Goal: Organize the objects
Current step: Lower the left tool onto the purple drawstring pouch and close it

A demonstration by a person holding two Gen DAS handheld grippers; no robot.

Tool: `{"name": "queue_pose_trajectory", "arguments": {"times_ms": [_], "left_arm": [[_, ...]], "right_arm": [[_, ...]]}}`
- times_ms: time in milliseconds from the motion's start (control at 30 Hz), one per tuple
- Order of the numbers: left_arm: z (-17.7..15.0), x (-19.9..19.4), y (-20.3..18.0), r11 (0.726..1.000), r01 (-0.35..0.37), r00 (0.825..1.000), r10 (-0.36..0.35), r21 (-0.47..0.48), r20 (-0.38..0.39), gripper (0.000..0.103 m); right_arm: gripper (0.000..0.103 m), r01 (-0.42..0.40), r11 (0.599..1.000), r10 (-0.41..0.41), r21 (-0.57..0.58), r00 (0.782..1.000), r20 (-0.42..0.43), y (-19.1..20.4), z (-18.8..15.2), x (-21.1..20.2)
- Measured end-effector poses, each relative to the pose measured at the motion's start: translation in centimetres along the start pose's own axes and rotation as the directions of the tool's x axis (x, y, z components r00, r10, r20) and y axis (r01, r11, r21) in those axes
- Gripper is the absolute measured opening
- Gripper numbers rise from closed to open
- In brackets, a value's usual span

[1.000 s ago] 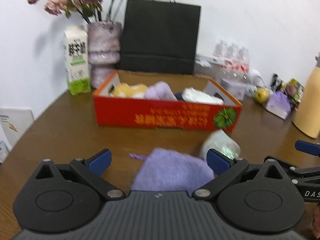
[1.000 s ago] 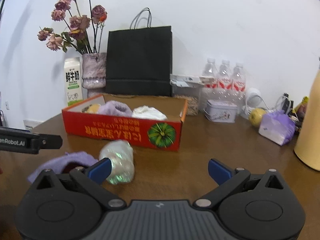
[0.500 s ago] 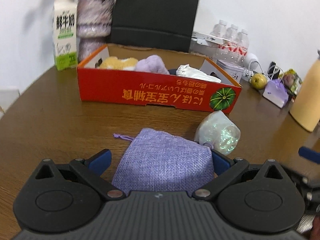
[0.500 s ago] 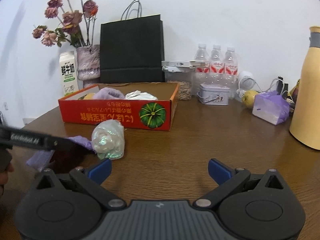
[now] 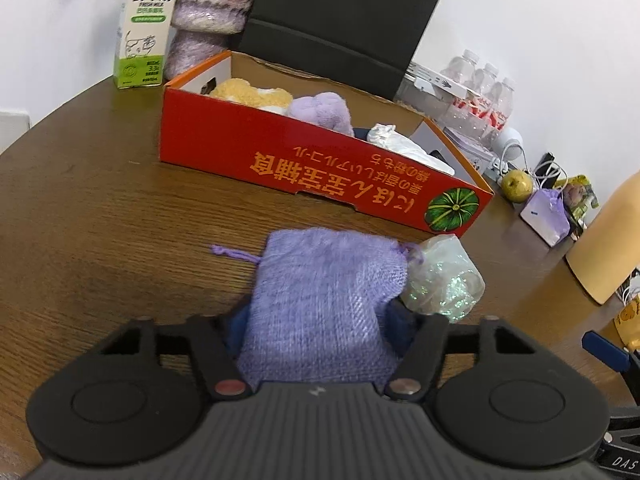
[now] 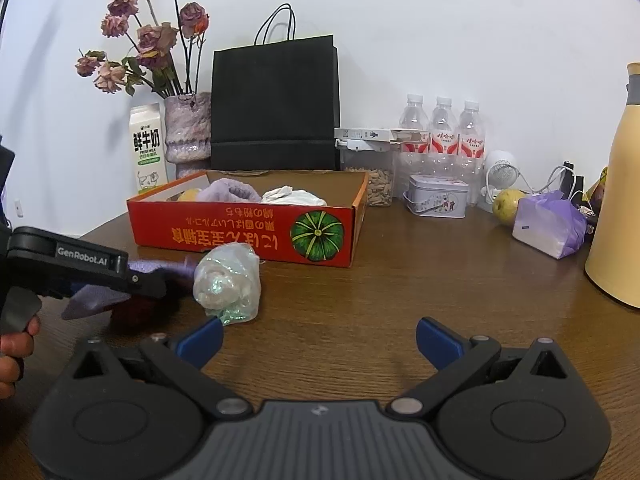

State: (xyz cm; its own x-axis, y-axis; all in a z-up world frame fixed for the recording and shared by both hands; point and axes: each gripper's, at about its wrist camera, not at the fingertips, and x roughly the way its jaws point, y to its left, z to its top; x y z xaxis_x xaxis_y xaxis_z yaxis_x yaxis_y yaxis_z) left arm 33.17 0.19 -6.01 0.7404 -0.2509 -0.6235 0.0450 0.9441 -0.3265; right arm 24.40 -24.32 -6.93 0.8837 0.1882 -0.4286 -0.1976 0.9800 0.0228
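A purple woven drawstring pouch [image 5: 324,280] lies on the brown table, just in front of the red cardboard box [image 5: 320,168]. My left gripper [image 5: 318,324] straddles the pouch's near end. Its jaws are closing, and the blue pads touch and pinch the fabric on both sides. A shimmery clear bag [image 5: 444,280] rests against the pouch's right corner. In the right wrist view the left gripper [image 6: 156,280] reaches in from the left over the pouch [image 6: 92,300], next to the shimmery bag [image 6: 228,276]. My right gripper [image 6: 318,338] hovers open over bare table. The box [image 6: 240,232] holds soft items.
Behind the box stand a milk carton [image 6: 148,148], a vase of dried flowers [image 6: 188,132] and a black paper bag [image 6: 276,108]. To the right are water bottles [image 6: 442,136], a tin [image 6: 438,200], a purple packet [image 6: 548,228] and a tall yellow flask [image 6: 620,208].
The left gripper moved forward and down until the pouch lay between its fingers, then its jaws narrowed onto it. The right gripper stayed open and almost still.
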Motion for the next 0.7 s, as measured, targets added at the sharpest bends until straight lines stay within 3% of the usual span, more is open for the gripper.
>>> {"name": "queue_pose_trajectory", "arguments": {"times_ms": [133, 500, 700], "left_arm": [[0.1, -0.8, 0.2, 1.0, -0.006, 0.999, 0.006, 0.002, 0.031, 0.052], [0.6, -3.7, 0.8, 0.999, -0.043, 0.989, 0.041, 0.007, 0.144, 0.052], [0.7, -5.5, 0.9, 0.996, -0.084, 0.973, 0.077, 0.026, 0.219, 0.046]], "right_arm": [[0.103, -0.004, 1.0, 0.004, 0.001, 1.0, 0.005, -0.1, 0.0, -0.1], [0.103, -0.014, 1.0, 0.014, 0.005, 1.0, 0.005, -0.1, 0.1, -0.2], [0.103, -0.014, 1.0, 0.014, 0.006, 1.0, 0.003, -0.1, 0.1, -0.2]]}}
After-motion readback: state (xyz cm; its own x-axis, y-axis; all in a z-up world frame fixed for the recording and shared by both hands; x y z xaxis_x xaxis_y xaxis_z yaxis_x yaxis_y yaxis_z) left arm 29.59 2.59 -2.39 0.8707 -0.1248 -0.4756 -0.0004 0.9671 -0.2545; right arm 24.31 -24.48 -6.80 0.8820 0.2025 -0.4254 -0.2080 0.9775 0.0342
